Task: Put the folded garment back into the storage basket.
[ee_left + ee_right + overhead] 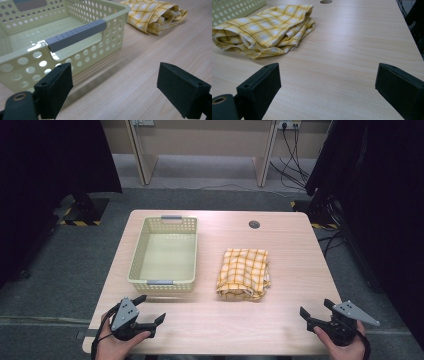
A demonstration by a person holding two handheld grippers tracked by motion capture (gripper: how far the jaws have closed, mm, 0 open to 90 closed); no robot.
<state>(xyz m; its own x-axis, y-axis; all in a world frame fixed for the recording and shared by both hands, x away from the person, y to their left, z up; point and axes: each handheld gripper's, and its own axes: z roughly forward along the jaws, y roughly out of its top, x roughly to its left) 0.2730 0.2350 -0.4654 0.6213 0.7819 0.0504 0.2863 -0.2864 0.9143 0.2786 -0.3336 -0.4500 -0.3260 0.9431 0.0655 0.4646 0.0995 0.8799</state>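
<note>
Two grippers sit at the near edge of the worktop (210, 320), and we have not yet touched anything with either. Our left gripper (148, 312) rests just in front of the basket (164, 252), its jaws spread wide with nothing between them; in the left gripper view the basket's near wall and grey handle (76, 35) rise just beyond the jaws. Our right gripper (317, 307) lies at the near right corner, jaws likewise spread and empty, well apart from the cloth (244, 272).

We judge the work to be at its very start: the folded yellow checked cloth lies on the bare wood just right of the basket, not touching it, and the basket is empty. What is left, as we read it, is everything: reaching the cloth, pinching it, carrying it over the rim and letting it go inside.

Nothing stands between our jaws and the cloth. Its loose folded layers may slip apart when lifted. Farther off, a round cable hole (254, 224) sits near the far edge, and beyond the worktop we see dark curtains and cables (292, 165) on the floor.
</note>
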